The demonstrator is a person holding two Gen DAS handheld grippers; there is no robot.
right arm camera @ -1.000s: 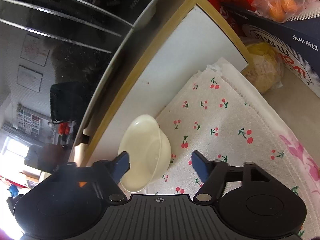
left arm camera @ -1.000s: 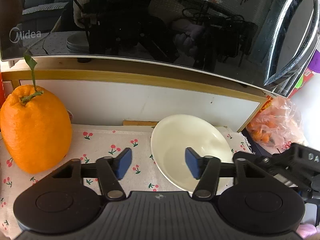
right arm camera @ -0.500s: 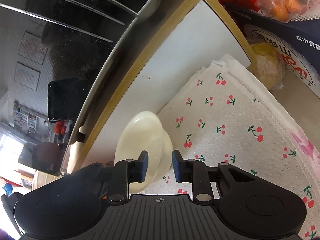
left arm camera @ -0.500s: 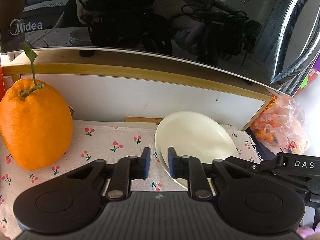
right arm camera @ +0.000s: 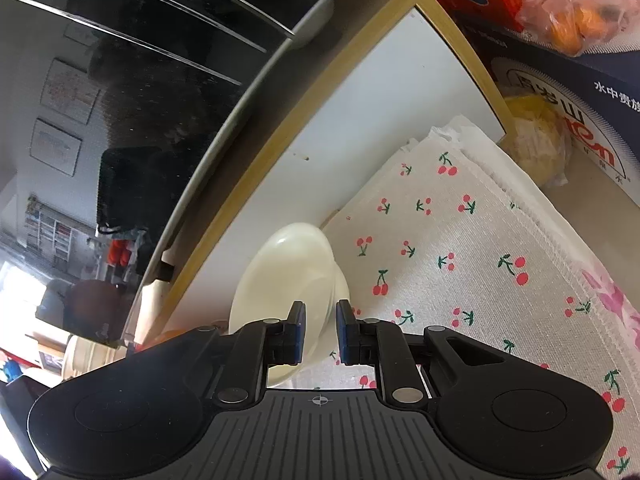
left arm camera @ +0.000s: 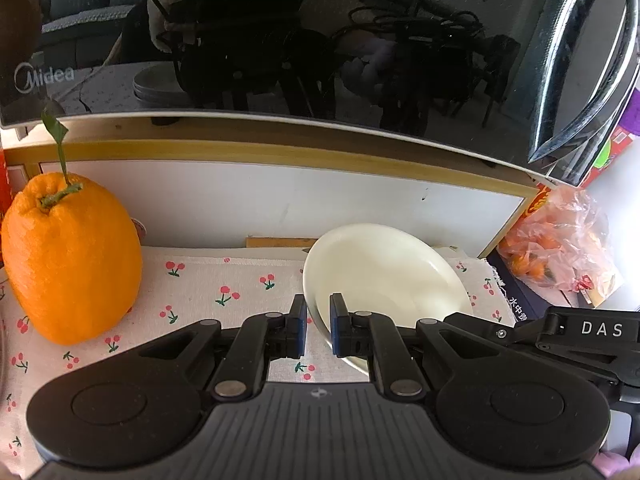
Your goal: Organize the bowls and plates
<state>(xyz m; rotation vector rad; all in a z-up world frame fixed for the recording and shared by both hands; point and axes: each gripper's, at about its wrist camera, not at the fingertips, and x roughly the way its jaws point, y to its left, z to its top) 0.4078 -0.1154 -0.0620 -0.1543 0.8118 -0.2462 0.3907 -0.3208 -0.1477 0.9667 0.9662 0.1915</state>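
The left gripper (left arm camera: 318, 330), black with blue pads, is clamping the near rim of a cream-coloured, glossy shallow ceramic bowl (left arm camera: 384, 276); its jaws have just been closing, and the rim is sitting between the pads. The right gripper (right arm camera: 320, 334), of the same make, is gripping the same bowl (right arm camera: 288, 280) on its opposite edge, its jaws also having just been closing with the rim pinched between them. In the left wrist view part of the right gripper's black frame is showing at the right edge, just beside the bowl.

The bowl is sitting on a white cloth printed with small red cherries (left arm camera: 224, 284), towards the cloth's far right side, close to a white panel with a wooden frame (left arm camera: 280, 196) standing behind it. In the right wrist view the bowl is appearing tilted, but that camera itself is rolled.

On the cloth's left side, well apart from the bowl, a large orange citrus fruit with a green stem and leaf (left arm camera: 72, 256) is standing upright. Above the panel, a glossy black microwave door with a chrome handle (left arm camera: 280, 40) is reflecting the room. To the right of the cloth, a clear plastic bag of small orange fruit (left arm camera: 560, 248) is lying on a dark blue printed box (right arm camera: 568, 120).
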